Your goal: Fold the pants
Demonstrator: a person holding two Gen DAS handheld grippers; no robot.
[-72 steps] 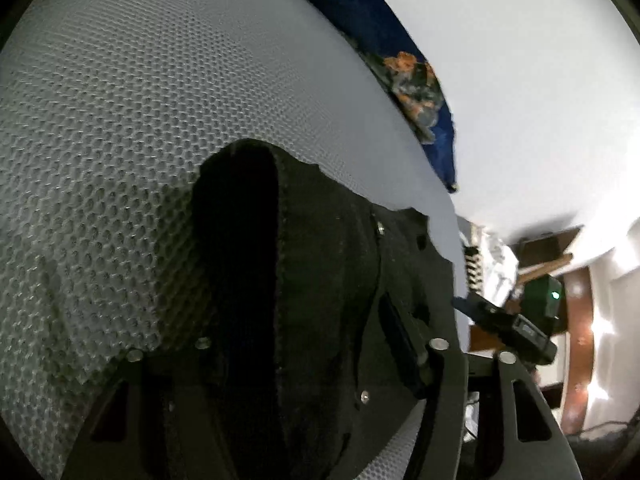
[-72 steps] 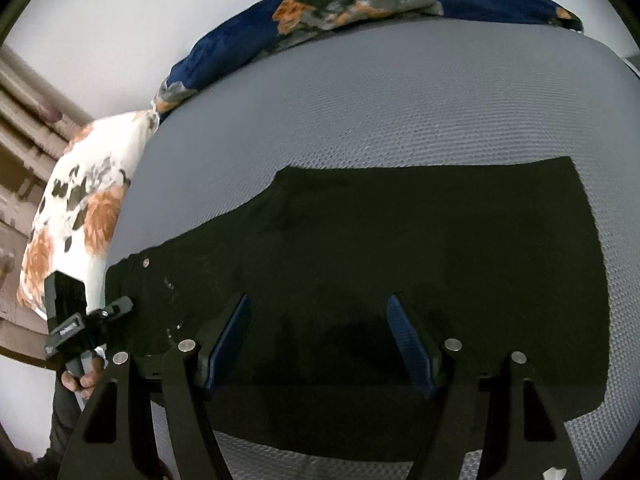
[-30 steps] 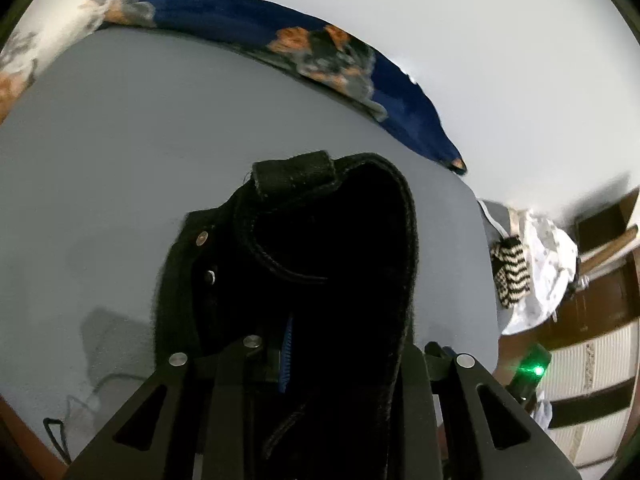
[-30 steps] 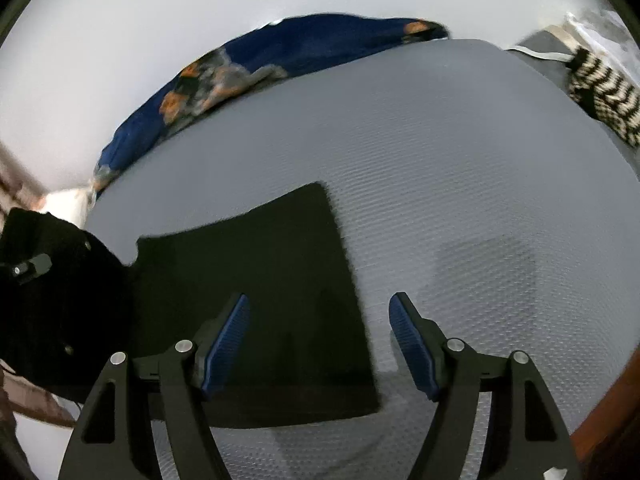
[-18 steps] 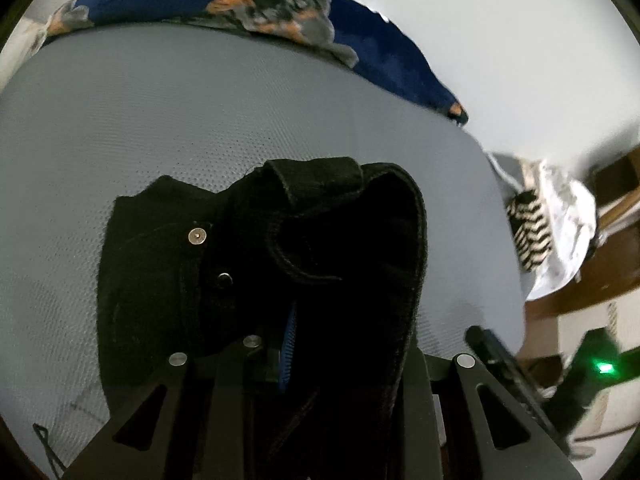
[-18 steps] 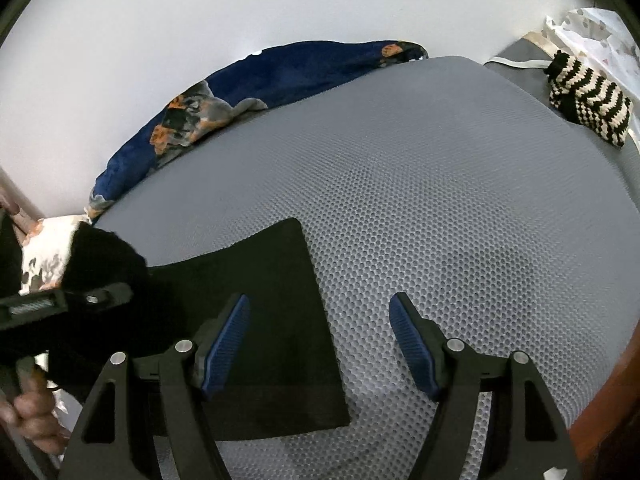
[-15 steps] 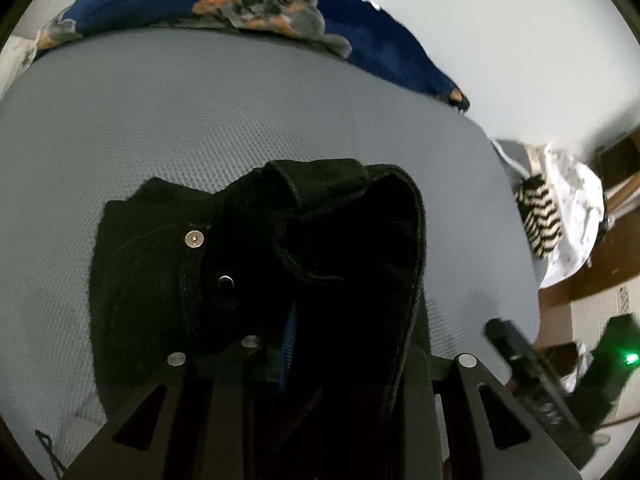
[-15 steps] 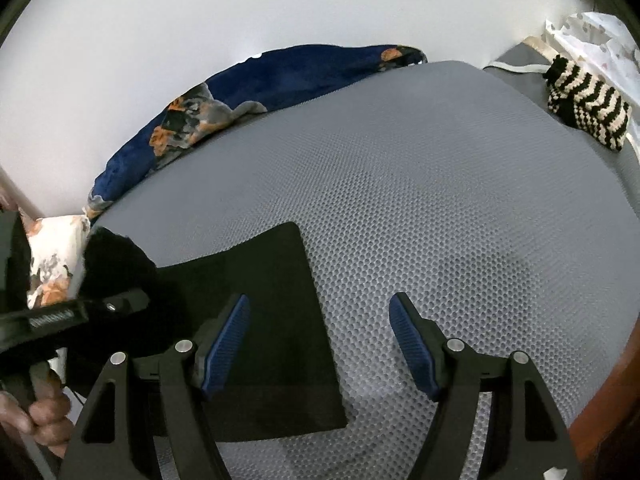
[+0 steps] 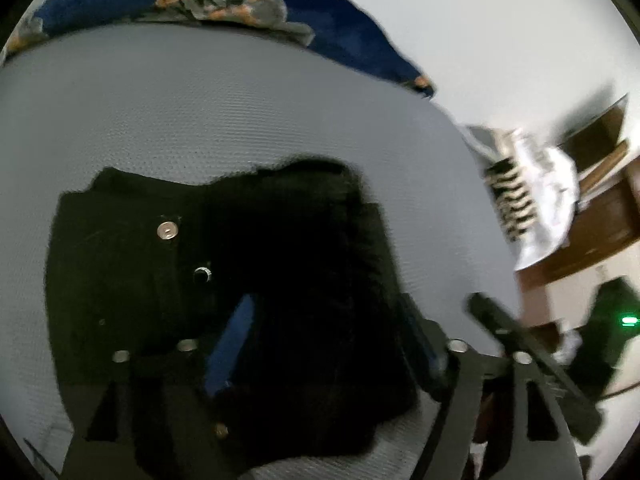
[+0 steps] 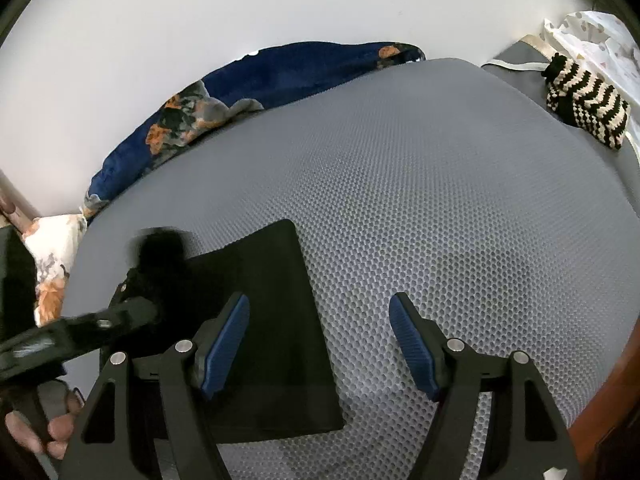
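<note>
This is a bedroom in a home: a bed with a grey honeycomb-mesh mattress cover (image 10: 440, 208) stands against a plain white wall (image 10: 200, 12), with a dark blue floral blanket (image 10: 224, 96), a white floral pillow (image 10: 50, 256) and brown wooden furniture (image 9: 592, 236) nearby.

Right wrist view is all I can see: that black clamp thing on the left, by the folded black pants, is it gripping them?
Observer: No. In the left wrist view, the left gripper has jaws that have just been opening. The black fabric pants bunch between its blue pads but aren't pinched.
Operator: Which end of the pants is that?
Observer: The waistband end. A round silver metal button faces up, to the left of the gripper.
Operator: Anything else I'm missing?
Observer: A small green light glows on a dark device at the right edge.
</note>
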